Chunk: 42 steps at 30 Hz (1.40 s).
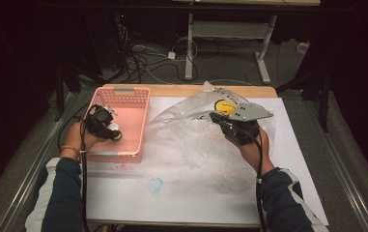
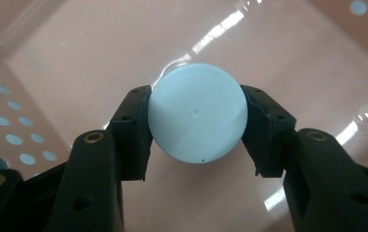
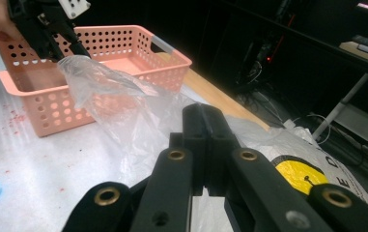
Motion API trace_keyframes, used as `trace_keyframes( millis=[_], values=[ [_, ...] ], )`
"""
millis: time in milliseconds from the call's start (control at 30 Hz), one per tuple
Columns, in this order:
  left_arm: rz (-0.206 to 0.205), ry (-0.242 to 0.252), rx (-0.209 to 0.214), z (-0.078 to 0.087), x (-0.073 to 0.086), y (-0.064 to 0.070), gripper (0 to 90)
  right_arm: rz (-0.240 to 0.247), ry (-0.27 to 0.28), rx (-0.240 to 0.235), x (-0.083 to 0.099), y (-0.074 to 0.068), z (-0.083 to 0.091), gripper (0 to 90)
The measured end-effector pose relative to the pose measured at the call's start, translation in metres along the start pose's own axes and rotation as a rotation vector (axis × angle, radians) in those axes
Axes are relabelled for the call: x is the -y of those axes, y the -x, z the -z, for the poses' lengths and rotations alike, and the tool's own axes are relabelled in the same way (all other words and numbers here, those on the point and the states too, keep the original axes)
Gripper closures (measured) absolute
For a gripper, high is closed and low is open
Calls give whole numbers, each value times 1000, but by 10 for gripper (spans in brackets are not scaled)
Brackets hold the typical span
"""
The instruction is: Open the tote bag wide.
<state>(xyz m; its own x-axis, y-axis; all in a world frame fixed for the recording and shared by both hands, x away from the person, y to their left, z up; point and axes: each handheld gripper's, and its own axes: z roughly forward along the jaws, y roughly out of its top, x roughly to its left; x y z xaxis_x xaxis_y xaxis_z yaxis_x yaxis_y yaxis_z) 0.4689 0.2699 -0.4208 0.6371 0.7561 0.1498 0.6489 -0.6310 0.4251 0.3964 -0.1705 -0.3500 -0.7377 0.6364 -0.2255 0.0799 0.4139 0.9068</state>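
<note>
My left gripper (image 2: 197,128) was inside the pink basket (image 1: 133,126) at the left of the table, its jaws clamped on either side of a round white cap (image 2: 197,113) held just above the basket floor. My right gripper (image 3: 205,145), to the right, had its jaws pressed together on a fold of the clear plastic bag (image 3: 123,104), which lay spread across the middle of the table beside the basket. I judged I was at the point of setting the cap down in the basket, so the next move called for lowering it and parting the left jaws while the right kept the bag pinned.
</note>
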Motion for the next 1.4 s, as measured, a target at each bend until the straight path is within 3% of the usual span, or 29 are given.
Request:
trace_keyframes(
  millis=[100,200,400,700,900,1067,1200,1333,1400],
  values=[
    [18,49,-16,5,2,0,479,1,0,12,0,1,0,900],
    [22,98,-57,11,5,3,480,-1,26,31,-2,2,1,900],
    [38,229,-62,32,12,11,482,19,57,54,-15,1,3,900],
    [-42,397,-115,67,17,36,483,30,68,95,-39,2,1,900],
    [-96,478,-124,91,19,60,483,26,64,117,-48,6,-6,900],
    [-149,565,-99,109,17,85,483,20,57,133,-50,5,-11,900],
    [-213,595,-78,115,13,106,483,7,48,133,-48,6,-14,900],
    [-285,613,-83,110,6,124,483,6,43,125,-46,5,-15,900],
    [-294,618,-56,104,3,129,483,0,48,117,-44,4,-15,900]
  ],
)
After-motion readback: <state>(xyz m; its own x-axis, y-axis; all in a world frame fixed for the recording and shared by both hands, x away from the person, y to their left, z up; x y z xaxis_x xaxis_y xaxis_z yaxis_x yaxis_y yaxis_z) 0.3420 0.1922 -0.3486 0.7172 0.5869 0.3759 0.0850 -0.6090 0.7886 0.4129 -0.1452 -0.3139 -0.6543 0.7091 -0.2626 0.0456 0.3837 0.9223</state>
